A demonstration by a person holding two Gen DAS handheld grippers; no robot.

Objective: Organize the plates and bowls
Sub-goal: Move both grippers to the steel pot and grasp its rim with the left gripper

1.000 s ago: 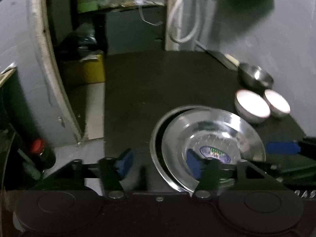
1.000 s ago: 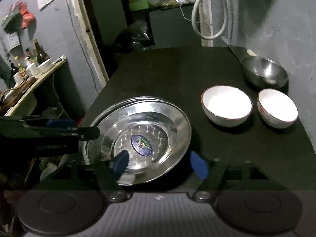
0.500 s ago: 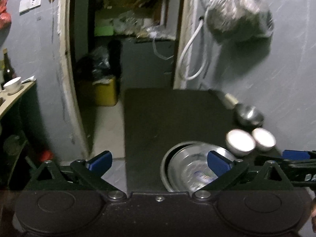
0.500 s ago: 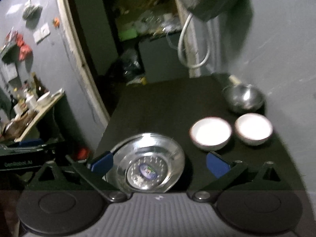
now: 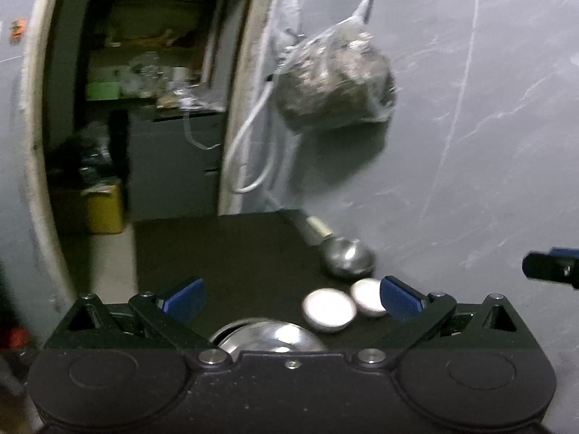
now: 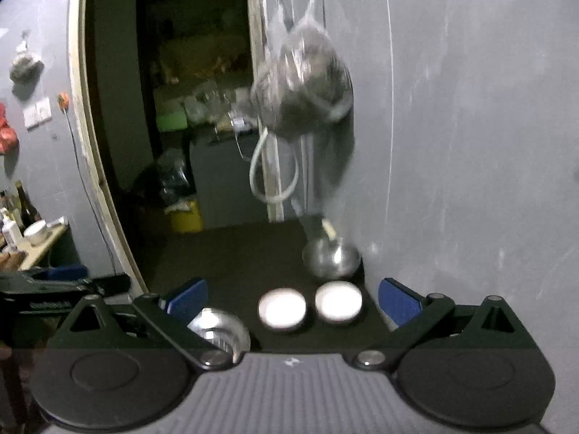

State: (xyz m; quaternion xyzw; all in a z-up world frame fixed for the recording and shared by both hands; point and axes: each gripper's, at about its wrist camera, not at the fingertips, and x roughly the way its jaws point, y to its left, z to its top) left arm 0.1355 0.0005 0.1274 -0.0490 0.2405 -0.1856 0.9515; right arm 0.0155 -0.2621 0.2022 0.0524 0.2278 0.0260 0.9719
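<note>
Both grippers, left gripper (image 5: 291,298) and right gripper (image 6: 291,298), are hanging spread and empty; you should be lowering squarely over the white bowls (image 6: 282,308) before closing.

I'm in a modest home kitchen. My dark countertop (image 6: 231,253) carries two white bowls (image 6: 282,307) side by side at 6 o'clock, a steel bowl (image 6: 331,260) just beyond them against the grey plastered wall (image 6: 470,144), and shiny steel plates (image 6: 220,329) at 7 o'clock. At 12 o'clock a clear bag (image 6: 304,97) of something lumpy hangs on the wall, beside a looped white hose (image 6: 273,177). At 11 o'clock an open doorway (image 6: 173,108) shows a cluttered storage room. At 9 o'clock, a side shelf (image 6: 39,242) holds bottles and a cup.
</note>
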